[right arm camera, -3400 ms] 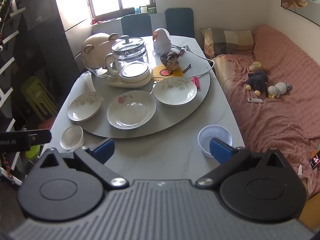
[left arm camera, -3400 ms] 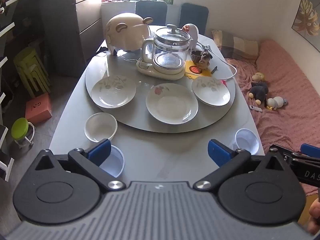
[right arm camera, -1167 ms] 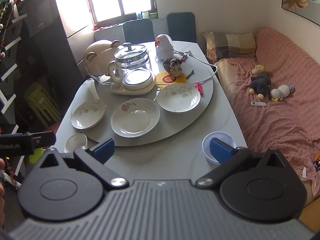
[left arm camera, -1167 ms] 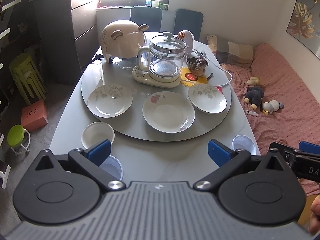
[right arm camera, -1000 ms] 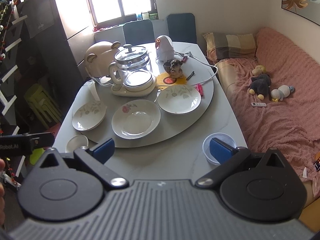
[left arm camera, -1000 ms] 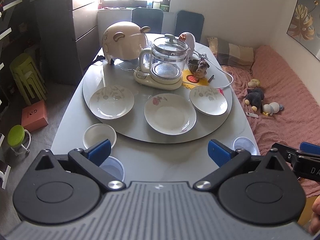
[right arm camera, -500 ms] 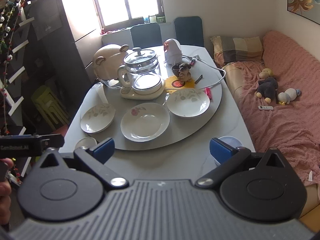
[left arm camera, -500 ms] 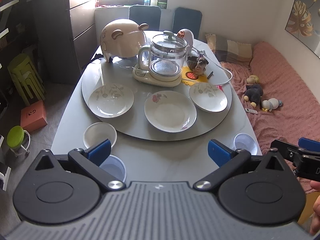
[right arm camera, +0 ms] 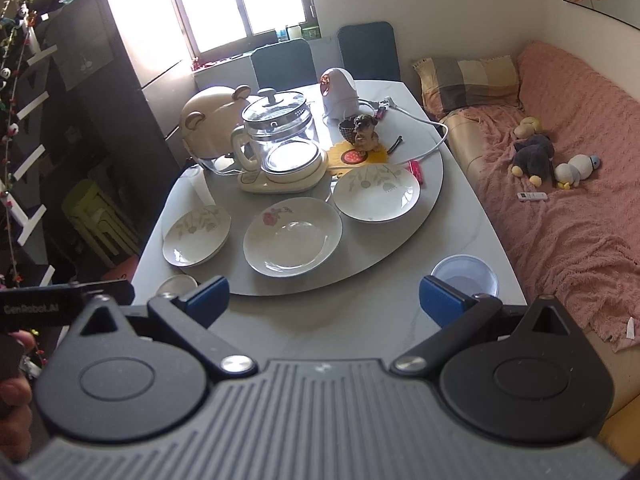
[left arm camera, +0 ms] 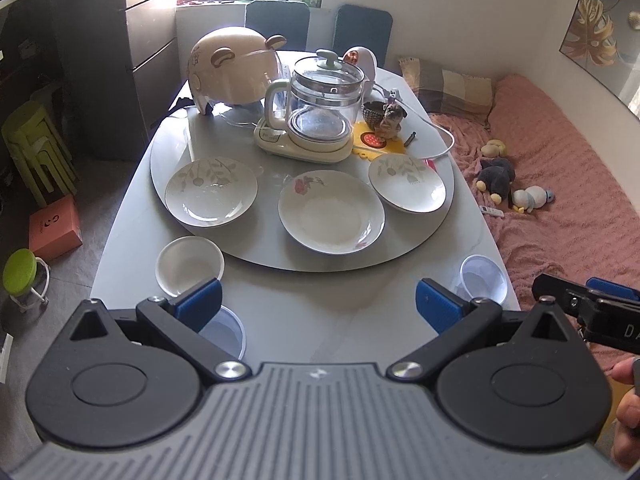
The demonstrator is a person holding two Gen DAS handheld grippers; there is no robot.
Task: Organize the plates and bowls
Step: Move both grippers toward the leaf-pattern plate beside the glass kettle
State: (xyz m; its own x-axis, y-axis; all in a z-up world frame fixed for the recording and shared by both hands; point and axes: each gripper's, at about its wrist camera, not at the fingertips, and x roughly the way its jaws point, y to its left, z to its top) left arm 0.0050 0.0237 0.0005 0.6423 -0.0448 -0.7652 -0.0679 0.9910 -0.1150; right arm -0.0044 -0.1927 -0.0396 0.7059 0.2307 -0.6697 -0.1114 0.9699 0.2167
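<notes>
Three plates lie on the grey turntable [left arm camera: 264, 258]: a leaf-patterned plate [left arm camera: 211, 196] at left, a flower plate [left arm camera: 331, 217] in the middle, another leaf plate [left arm camera: 407, 187] at right. A white bowl [left arm camera: 189, 265] sits on the table at left. A clear bowl [left arm camera: 224, 334] is behind the left gripper's left finger. Another clear bowl [left arm camera: 483, 282] sits at the right edge. My left gripper [left arm camera: 318, 306] is open and empty above the near table edge. My right gripper [right arm camera: 324, 298] is open and empty, with the right clear bowl [right arm camera: 465, 275] beside its right finger.
A glass kettle [left arm camera: 320, 118], a bear-shaped cooker [left arm camera: 236, 72], a small white appliance [right arm camera: 339, 94], a dog figurine [left arm camera: 390, 118] and a cable stand at the back of the turntable. A pink sofa [left arm camera: 560, 184] with soft toys runs along the right. Green stools [left arm camera: 34, 152] stand at left.
Both grippers have risen and drawn back slightly, so the table looks a little farther away. Plates and bowls have not moved.
</notes>
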